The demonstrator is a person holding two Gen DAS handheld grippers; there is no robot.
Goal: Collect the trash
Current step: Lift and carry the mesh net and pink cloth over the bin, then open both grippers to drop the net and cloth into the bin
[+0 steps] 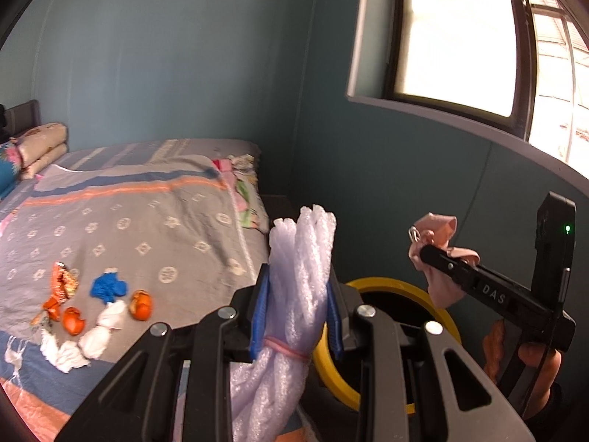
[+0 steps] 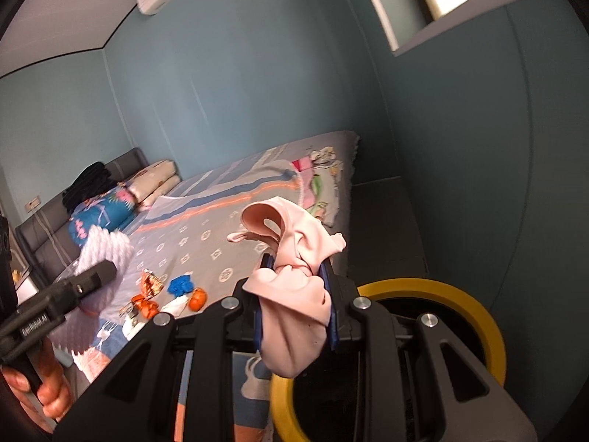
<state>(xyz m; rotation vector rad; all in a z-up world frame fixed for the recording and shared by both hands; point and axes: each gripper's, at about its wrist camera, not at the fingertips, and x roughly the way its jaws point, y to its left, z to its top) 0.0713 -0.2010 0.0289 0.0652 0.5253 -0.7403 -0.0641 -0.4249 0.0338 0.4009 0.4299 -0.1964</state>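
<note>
My left gripper [image 1: 298,284] is shut on a bundle of white foam netting [image 1: 305,239] tied with a pink rubber band; the bundle stands upright between the blue pads. To its right my right gripper [image 1: 427,252] is shut on a crumpled pink cloth mask [image 1: 436,230]. In the right wrist view the mask [image 2: 294,235] bulges above and hangs below the right gripper [image 2: 296,263]. A black bin with a yellow rim [image 1: 383,283] [image 2: 486,316] stands just beyond and below both grippers. On the bed lie orange peels [image 1: 140,304], a blue glove [image 1: 108,287], white tissues [image 1: 95,339] and a snack wrapper [image 1: 64,281].
The bed [image 1: 154,221] with its grey patterned cover fills the left; pillows [image 1: 44,143] lie at its head. A teal wall and a window [image 1: 452,37] rise behind the bin. A person's hand [image 1: 541,364] holds the right gripper's handle.
</note>
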